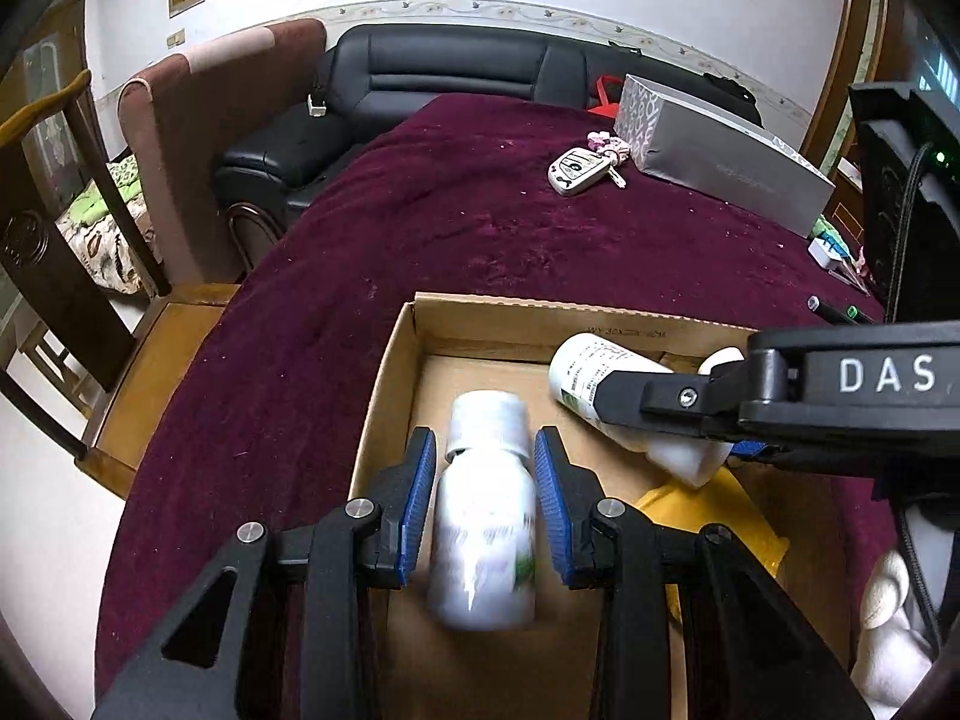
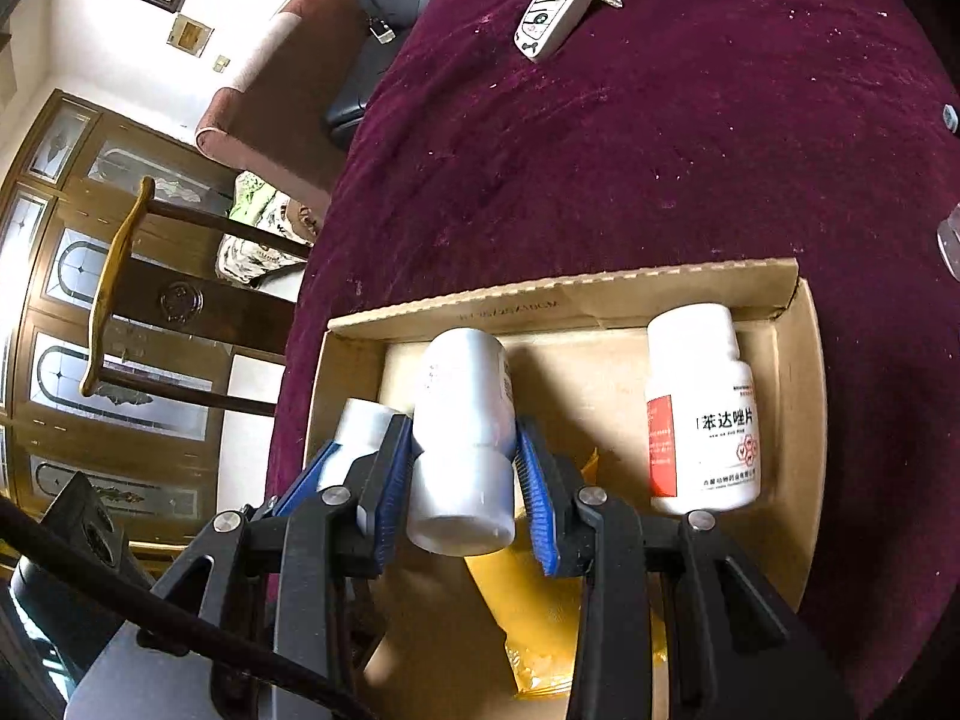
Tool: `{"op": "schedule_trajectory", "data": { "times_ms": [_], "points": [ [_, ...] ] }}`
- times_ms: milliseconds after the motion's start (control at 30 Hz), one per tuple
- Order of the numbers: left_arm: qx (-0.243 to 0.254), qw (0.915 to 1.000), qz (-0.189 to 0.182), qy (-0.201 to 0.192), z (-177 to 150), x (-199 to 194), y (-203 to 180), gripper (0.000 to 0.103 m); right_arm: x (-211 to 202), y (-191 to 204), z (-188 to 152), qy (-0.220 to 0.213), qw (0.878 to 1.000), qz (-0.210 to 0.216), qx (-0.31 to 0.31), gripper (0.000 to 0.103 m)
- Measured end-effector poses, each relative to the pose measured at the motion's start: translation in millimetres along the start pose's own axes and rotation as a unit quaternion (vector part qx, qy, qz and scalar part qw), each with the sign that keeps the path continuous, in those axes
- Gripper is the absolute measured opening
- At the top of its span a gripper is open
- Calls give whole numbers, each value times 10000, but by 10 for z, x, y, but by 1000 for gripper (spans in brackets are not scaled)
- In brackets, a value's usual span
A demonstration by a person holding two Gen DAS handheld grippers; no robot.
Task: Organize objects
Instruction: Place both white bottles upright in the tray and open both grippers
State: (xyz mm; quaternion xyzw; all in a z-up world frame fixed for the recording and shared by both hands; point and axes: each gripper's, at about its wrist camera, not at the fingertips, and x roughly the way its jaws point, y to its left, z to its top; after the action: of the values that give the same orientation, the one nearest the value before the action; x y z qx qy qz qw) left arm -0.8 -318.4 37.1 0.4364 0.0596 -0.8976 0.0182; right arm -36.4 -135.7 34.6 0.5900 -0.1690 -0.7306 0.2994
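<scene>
An open cardboard box (image 1: pixel 390 372) (image 2: pixel 804 396) sits on the dark red tablecloth. My left gripper (image 1: pixel 485 450) is over the box with a white bottle (image 1: pixel 486 534) between its blue pads; small gaps show on both sides, and the bottle looks blurred. My right gripper (image 2: pixel 462 438) is shut on a second white bottle (image 2: pixel 465 420), held tilted over the box; this bottle also shows in the left wrist view (image 1: pixel 591 372). A third white bottle with a red label (image 2: pixel 699 414) stands in the box's right corner. A yellow packet (image 2: pixel 540 600) lies on the box floor.
A white car key with a pink charm (image 1: pixel 579 171) (image 2: pixel 549 18) and a long grey box (image 1: pixel 720 162) lie on the far side of the table. A black sofa (image 1: pixel 420 84), an armchair and a wooden chair (image 2: pixel 120 282) stand beyond the left edge.
</scene>
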Motion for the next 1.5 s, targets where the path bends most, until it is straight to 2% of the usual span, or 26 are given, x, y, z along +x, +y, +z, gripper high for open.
{"op": "schedule_trajectory", "data": {
  "times_ms": [133,300,400,567,633,733,1000,1133,1300,1500],
  "points": [
    [-86,9999,-94,69,4,2,33,31,63,22,19,49,10000,-10,8,33],
    [-172,9996,-202,95,17,-75,40,32,110,39,23,88,9997,186,113,34],
    [-229,9993,-300,27,29,-172,48,44,33,77,27,-29,9999,144,-22,36],
    [-335,9986,-393,-68,16,-358,58,46,-211,176,2,-298,9990,146,-288,36],
    [-322,9985,-420,-147,-15,-475,25,52,-321,207,-42,-417,9981,115,-447,38],
    [-218,9986,-384,-288,-78,-652,-71,54,-499,235,-166,-594,9960,50,-669,42],
    [-153,9960,-29,-879,-280,-1133,-372,55,-901,194,-615,-1072,9874,-251,-1137,42],
    [-129,9930,140,-1168,-386,-1326,-525,60,-1150,130,-883,-1440,9788,-477,-1378,50],
    [36,9929,145,-1184,-462,-1419,-746,60,-1375,3,-1153,-1756,9704,-687,-1508,51],
    [289,9917,122,-1243,-537,-1561,-1059,60,-1559,-216,-1306,-1885,9698,-661,-1399,51]
  ]
}}
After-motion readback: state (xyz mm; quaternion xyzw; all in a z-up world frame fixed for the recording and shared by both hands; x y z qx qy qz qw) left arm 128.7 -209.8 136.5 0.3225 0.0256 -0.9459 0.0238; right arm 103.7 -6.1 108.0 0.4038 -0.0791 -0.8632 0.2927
